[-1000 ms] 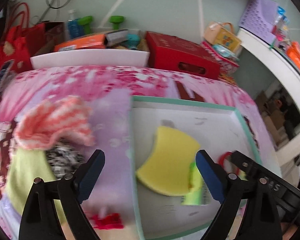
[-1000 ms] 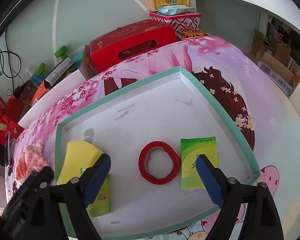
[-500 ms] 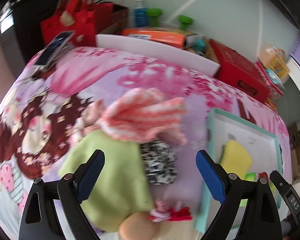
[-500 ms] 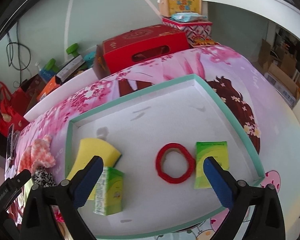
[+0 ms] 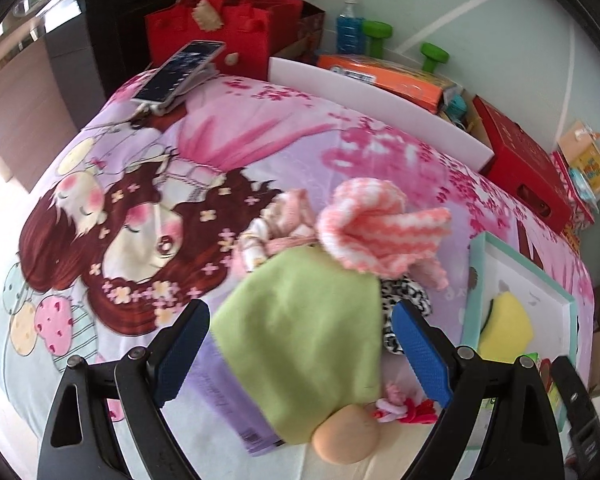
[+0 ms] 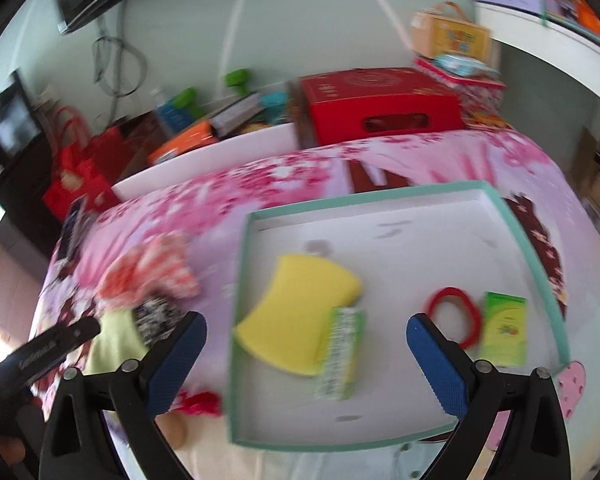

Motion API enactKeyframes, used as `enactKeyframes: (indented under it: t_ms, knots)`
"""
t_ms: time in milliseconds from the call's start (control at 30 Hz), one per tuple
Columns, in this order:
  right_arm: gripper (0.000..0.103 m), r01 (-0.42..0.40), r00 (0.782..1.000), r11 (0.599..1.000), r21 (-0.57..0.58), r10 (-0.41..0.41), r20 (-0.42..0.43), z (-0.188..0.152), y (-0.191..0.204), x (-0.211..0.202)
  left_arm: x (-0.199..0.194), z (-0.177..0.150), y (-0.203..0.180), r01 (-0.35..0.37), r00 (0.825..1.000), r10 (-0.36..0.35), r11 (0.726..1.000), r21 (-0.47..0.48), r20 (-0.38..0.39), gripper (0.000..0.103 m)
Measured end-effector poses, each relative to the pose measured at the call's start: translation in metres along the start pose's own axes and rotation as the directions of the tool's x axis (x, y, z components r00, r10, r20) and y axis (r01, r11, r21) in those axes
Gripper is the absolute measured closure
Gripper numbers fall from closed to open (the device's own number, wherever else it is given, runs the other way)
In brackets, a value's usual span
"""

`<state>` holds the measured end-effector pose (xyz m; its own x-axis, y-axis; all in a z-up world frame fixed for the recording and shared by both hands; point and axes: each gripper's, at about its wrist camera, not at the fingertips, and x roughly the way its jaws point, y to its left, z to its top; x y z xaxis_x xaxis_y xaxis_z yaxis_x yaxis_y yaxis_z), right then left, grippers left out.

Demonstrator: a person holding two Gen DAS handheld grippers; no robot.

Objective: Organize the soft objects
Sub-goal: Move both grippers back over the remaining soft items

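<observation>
A pile of soft things lies on the pink cartoon bedspread [image 5: 140, 208]: a light green cloth [image 5: 308, 332], a pink-and-white striped knit [image 5: 376, 224], a black-and-white patterned piece [image 5: 404, 304], a peach ball [image 5: 346, 436] and a red hair tie [image 5: 408, 406]. My left gripper [image 5: 300, 344] hovers open over the green cloth. To the right, the teal-rimmed white tray [image 6: 380, 196] holds a yellow sponge [image 6: 300, 320], a green tissue pack [image 6: 340, 356] leaning on it, a red ring [image 6: 456, 320] and a second green pack [image 6: 504, 332]. My right gripper [image 6: 306, 356] stands open above the sponge, gripping nothing.
A phone [image 5: 180, 72] and a red bag [image 5: 220, 28] sit at the bed's far left corner. Behind the white headboard [image 5: 380, 112] lie an orange packet, green dumbbells and a red box [image 6: 380, 108]. A purple packet [image 5: 228, 400] lies under the green cloth.
My left gripper swung left from the tray to over the soft pile. My right gripper shifted left across the tray and its jaws widened; the green pack by the sponge tipped up against it.
</observation>
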<state>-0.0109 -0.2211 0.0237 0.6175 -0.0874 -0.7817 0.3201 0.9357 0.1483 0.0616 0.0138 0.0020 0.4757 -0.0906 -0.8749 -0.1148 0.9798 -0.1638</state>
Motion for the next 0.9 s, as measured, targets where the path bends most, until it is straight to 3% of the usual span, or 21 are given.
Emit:
enactKeyframes:
  t_ms: [300, 767, 900]
  knots:
    - [0.001, -0.088, 0.995, 0.985, -0.147, 0.081, -0.056, -0.016, 0.053, 0.004, -0.006, -0.001, 0.048, -0.003, 1.0, 0.002, 0.99, -0.139, -0.007, 0.01]
    - [0.001, -0.158, 0.977, 0.963, -0.217, 0.122, -0.173, -0.041, 0.088, 0.03, 0.013, -0.021, 0.089, 0.013, 0.995, -0.044, 0.951, -0.31, -0.094, 0.01]
    - [0.003, -0.206, 0.968, 0.952, -0.227, 0.163, -0.193, -0.045, 0.102, 0.038, 0.015, -0.023, 0.095, -0.01, 0.995, -0.026, 0.94, -0.342, -0.1, 0.01]
